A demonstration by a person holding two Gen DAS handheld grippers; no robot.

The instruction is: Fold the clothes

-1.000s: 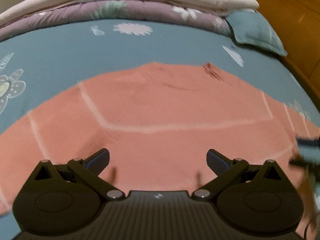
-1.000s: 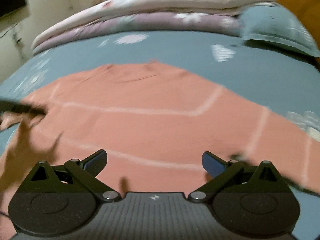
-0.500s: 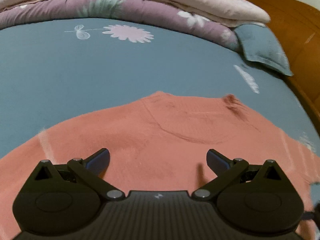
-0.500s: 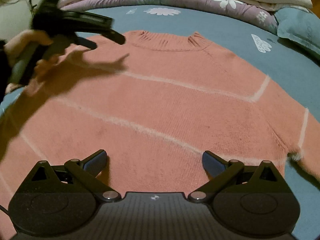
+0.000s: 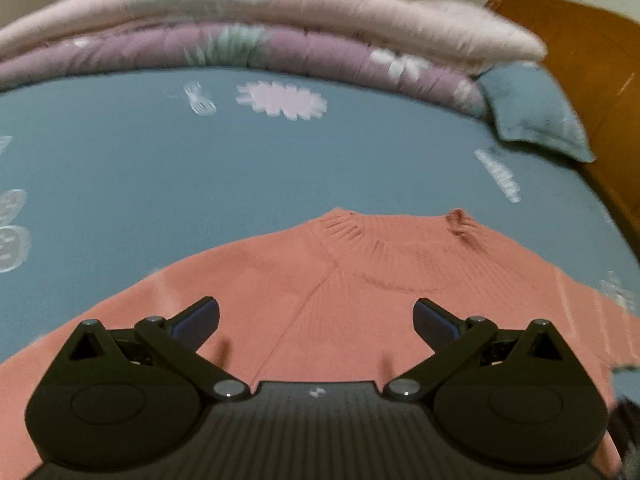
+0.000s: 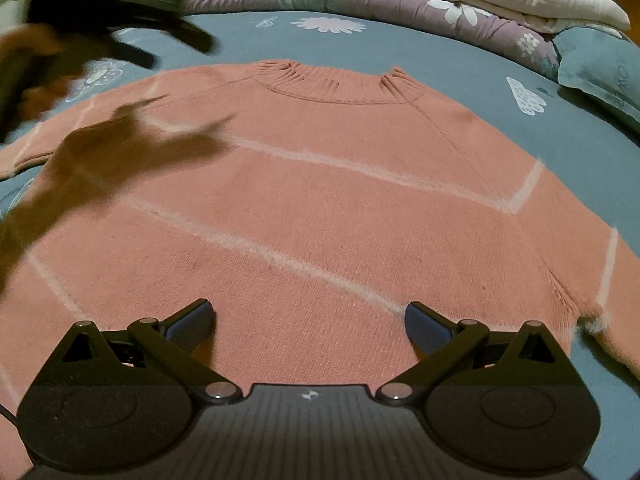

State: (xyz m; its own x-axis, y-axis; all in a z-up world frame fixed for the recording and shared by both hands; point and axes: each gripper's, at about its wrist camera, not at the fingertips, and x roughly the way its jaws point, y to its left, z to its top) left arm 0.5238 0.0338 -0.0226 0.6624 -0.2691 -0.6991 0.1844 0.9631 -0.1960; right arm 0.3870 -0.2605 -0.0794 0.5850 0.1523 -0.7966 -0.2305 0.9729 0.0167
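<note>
A salmon-pink knit sweater [image 6: 320, 200] with thin pale stripes lies flat on the bed, its ribbed collar [image 6: 336, 80] at the far side. In the left wrist view the sweater [image 5: 360, 288] fills the lower half, collar [image 5: 400, 236] ahead. My left gripper [image 5: 316, 320] hovers open over the shoulder area, nothing between its fingers. My right gripper [image 6: 308, 322] stands open above the sweater's body, also empty. The left gripper [image 6: 168, 36] appears blurred at the upper left of the right wrist view, held by a hand [image 6: 36, 64], casting a shadow on the left shoulder.
A blue floral bedsheet [image 5: 200, 160] surrounds the sweater. Folded purple and pink quilts [image 5: 240, 32] are stacked along the far edge, with a blue pillow [image 5: 532, 112] at the right. An orange wooden headboard [image 5: 592, 60] rises at the far right.
Both grippers have moved up toward the collar end of the sweater. In the right wrist view the left gripper has shifted higher and further left. Both stay open.
</note>
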